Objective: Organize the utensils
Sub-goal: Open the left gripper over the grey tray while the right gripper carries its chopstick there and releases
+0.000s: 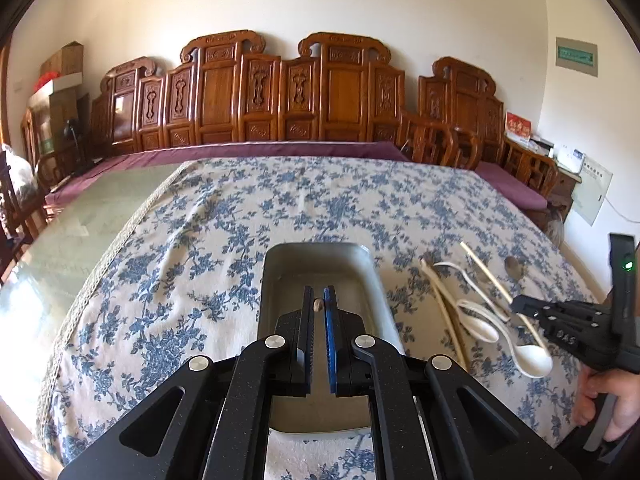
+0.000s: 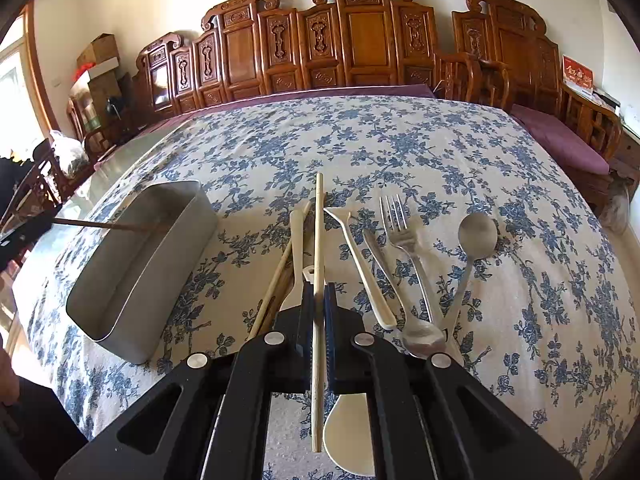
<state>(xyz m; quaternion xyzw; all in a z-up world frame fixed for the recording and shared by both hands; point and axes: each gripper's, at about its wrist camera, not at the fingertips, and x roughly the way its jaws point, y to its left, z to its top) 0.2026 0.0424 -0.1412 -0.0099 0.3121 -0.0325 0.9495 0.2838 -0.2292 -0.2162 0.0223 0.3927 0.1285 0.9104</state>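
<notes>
My left gripper (image 1: 319,294) is shut on a brown chopstick (image 1: 319,305) seen end-on, held over the grey metal tray (image 1: 288,264). In the right wrist view that chopstick (image 2: 108,225) reaches from the left into the tray (image 2: 132,296). My right gripper (image 2: 319,294) is shut on a pale chopstick (image 2: 318,240) that runs along its fingers, just above the cloth. It also shows in the left wrist view (image 1: 520,308). Under and beside it lie another chopstick (image 2: 276,280), cream spoons (image 2: 366,272), a metal fork (image 2: 404,236) and metal spoons (image 2: 476,236).
A blue-flowered tablecloth (image 2: 400,148) covers the table; bare glass table top (image 1: 80,216) lies to the left. Carved wooden chairs (image 1: 280,92) stand along the far edge. A person's hand (image 1: 616,404) holds the right gripper.
</notes>
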